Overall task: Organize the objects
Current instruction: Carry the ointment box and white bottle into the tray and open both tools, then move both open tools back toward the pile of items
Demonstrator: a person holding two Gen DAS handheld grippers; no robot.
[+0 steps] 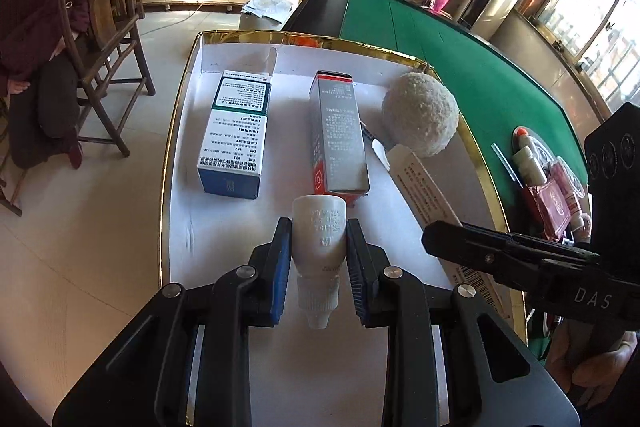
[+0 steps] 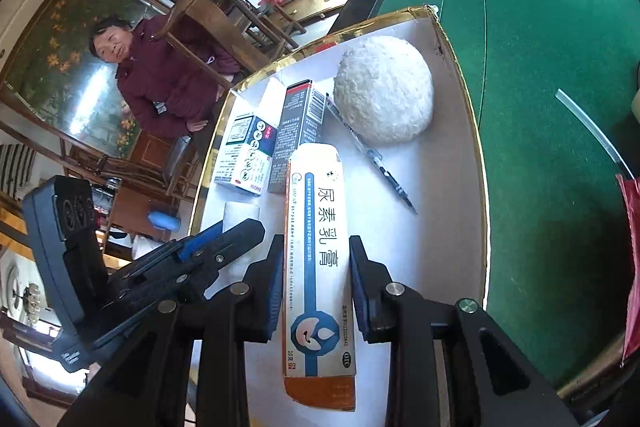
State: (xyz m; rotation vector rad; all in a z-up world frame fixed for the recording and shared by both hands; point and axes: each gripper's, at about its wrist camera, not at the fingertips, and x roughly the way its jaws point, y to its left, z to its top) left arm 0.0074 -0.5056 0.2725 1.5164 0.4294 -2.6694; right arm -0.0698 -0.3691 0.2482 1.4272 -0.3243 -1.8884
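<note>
A white tray with a gold rim holds a blue-white medicine box, a grey-red box, a white fluffy ball and a pen. My left gripper is shut on a small white dropper bottle, held over the tray's near part with its cap toward the camera. My right gripper is shut on a long white ointment box, held just above the tray floor; it also shows in the left wrist view. The right gripper appears in the left wrist view.
The tray sits on a green felt table. A pile of small items, with a red packet and tubes, lies on the felt right of the tray. A wooden chair and a seated person are beyond the table's left side.
</note>
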